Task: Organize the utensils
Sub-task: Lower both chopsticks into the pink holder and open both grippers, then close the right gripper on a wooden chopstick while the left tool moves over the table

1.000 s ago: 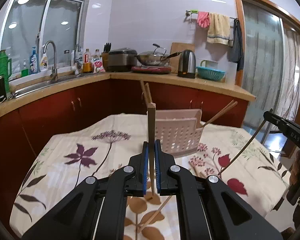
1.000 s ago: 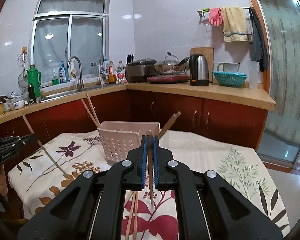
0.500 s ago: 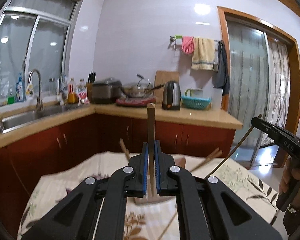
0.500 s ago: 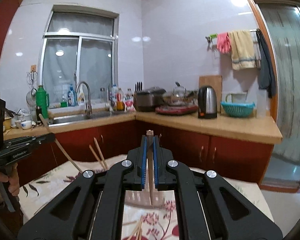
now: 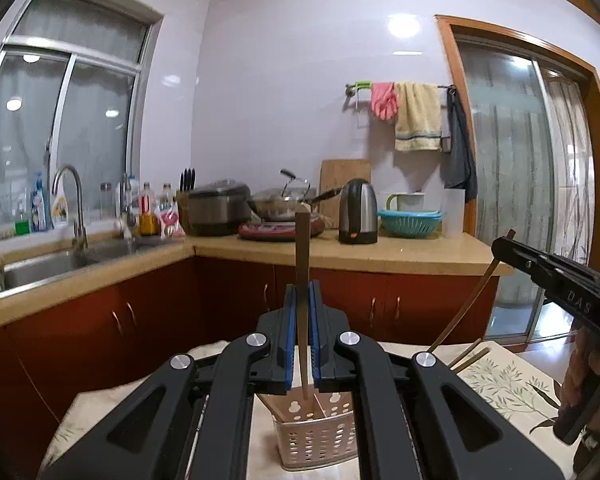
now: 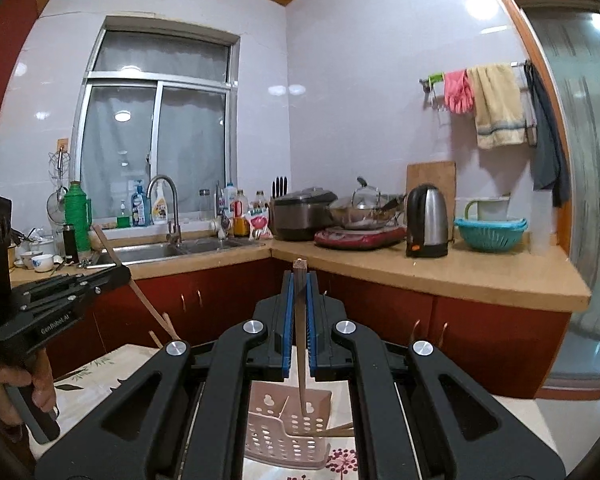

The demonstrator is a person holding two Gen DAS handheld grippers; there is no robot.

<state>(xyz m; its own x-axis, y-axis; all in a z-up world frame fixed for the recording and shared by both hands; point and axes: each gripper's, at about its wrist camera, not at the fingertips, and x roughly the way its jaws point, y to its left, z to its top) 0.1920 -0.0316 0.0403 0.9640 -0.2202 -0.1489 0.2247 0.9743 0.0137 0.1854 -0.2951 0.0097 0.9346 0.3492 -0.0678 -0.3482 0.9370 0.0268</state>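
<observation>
Wooden and square in section, one chopstick (image 5: 302, 264) is pinched upright in the left claw (image 5: 301, 332), its tip hanging over the pink perforated plastic caddy (image 5: 316, 436) on the floral-clothed tabletop (image 5: 512, 380). A second chopstick (image 6: 299, 320) is clamped likewise in the right claw (image 6: 299, 324), above the same caddy (image 6: 288, 428). At least two more chopsticks (image 6: 338, 430) are seen leaning out of the caddy.

L black two-finger claw (image 5: 302, 332) w/ blue pads is clamped on an upright brown wooden chopstick (image 5: 302, 264). R black claw (image 6: 299, 324) likewise grips a second wooden chopstick (image 6: 299, 320); both raised, level.
</observation>
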